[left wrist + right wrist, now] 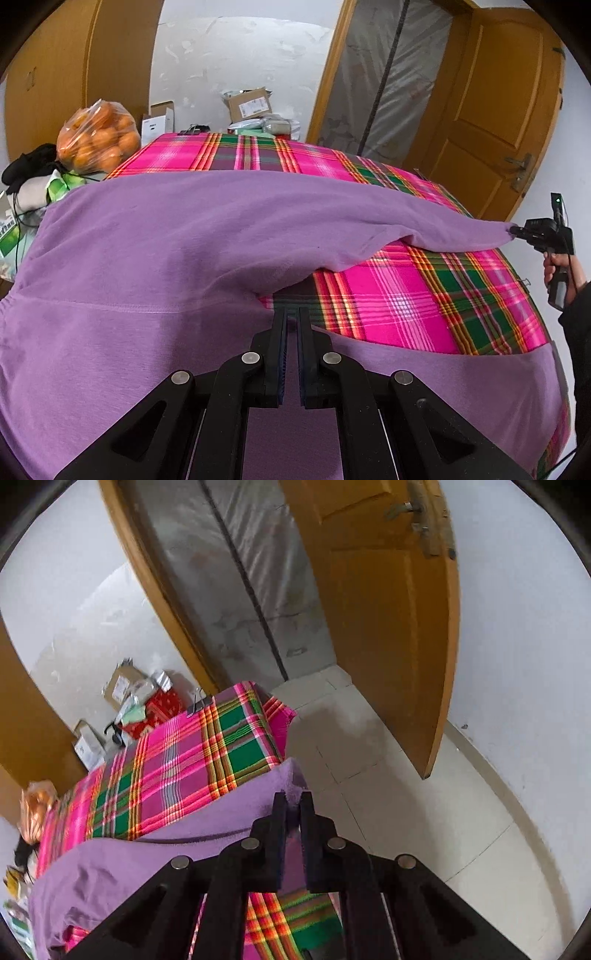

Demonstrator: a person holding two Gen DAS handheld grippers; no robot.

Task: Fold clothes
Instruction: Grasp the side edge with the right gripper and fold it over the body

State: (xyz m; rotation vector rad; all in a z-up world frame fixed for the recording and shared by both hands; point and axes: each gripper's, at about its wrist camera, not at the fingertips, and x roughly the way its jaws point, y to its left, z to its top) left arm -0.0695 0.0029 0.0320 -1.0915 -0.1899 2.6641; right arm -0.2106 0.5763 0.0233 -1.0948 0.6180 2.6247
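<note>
The purple garment [155,251] lay spread over the plaid cloth [399,291] on the table, and we held it at two places. Our left gripper [293,314] had its jaws together, clamped on the garment's edge just ahead of the fingertips, where the fabric bunched into a fold. Our right gripper [293,801] was pinched shut on the sleeve end [291,775], which stood lifted off the plaid cloth and stretched away from the body of the garment.

To do this step well, we judged that the sleeve should be carried across in one smooth arc, kept lightly taut, while the left grip stayed as the anchor so the body did not drag.

The left view showed us the whole sleeve span and the person's hand [554,264] on the right gripper's handle. The right view alone showed the table's far corner, with floor [388,775] beyond the fingertips.
</note>
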